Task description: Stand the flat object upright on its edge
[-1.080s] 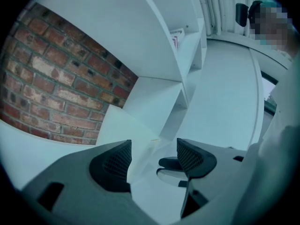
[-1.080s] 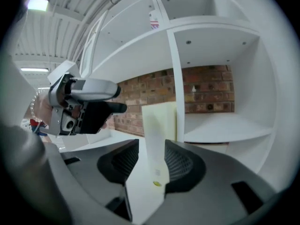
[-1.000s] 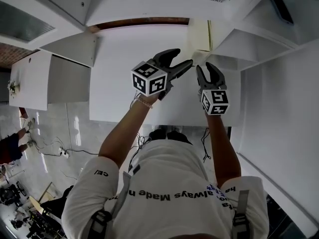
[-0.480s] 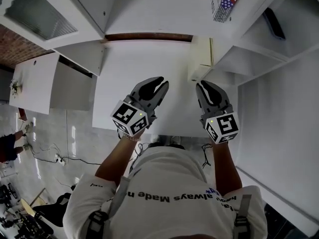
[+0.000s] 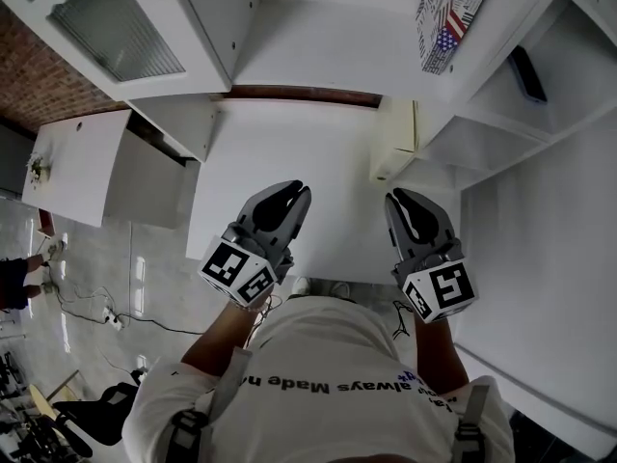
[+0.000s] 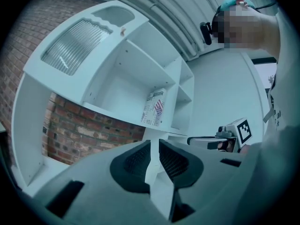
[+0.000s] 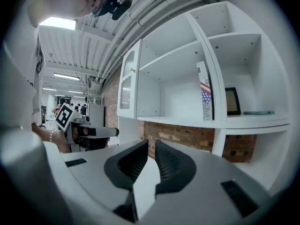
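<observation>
A flat box printed with a flag and newsprint (image 5: pixel 453 13) stands upright on its edge in the white shelf unit, also visible in the left gripper view (image 6: pixel 154 108) and the right gripper view (image 7: pixel 205 95). No gripper touches it. My left gripper (image 5: pixel 297 197) hovers over the near part of the white counter (image 5: pixel 328 152), shut with nothing in it (image 6: pixel 154 143). My right gripper (image 5: pixel 397 203) hangs beside it near the counter's right edge; its jaws are closing to a thin slit with nothing between them (image 7: pixel 151 144).
A cream block (image 5: pixel 395 143) rests at the counter's back right against the shelf side. A dark flat frame (image 7: pixel 233 101) leans in a shelf bay to the right. A glass-door cabinet (image 5: pixel 116 27) hangs at the left. A brick wall runs behind the counter.
Both grippers pulled back from the cream block toward the person and their jaws closed. The view tilted up, showing more of the shelf and the flag-printed box.
</observation>
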Demonstrator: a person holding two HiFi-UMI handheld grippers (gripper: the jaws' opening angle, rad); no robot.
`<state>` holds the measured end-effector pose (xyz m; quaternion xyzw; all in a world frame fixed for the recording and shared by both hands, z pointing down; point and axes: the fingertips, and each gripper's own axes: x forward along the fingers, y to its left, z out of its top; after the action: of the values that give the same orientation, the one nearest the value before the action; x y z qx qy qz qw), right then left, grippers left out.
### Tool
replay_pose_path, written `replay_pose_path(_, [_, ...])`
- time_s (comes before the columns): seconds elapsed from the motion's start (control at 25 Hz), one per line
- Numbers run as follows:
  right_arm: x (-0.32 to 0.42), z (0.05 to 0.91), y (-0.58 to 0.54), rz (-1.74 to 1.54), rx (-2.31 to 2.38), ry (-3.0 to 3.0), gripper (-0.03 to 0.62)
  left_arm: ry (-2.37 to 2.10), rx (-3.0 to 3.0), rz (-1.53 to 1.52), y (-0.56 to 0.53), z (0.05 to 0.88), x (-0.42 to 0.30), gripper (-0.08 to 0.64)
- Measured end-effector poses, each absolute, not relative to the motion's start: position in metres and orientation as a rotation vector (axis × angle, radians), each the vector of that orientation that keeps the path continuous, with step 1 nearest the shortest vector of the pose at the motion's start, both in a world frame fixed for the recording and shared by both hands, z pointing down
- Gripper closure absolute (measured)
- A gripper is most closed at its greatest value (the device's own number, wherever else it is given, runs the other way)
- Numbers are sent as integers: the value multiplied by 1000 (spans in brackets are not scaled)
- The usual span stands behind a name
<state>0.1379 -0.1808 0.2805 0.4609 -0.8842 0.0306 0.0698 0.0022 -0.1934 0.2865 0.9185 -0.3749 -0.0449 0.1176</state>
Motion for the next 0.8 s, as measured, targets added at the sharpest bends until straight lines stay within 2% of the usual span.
replay_pose_path(0.8, [121, 242, -150, 64, 1389, -2695, 548, -1113, 2719, -180, -168, 247, -12, 500])
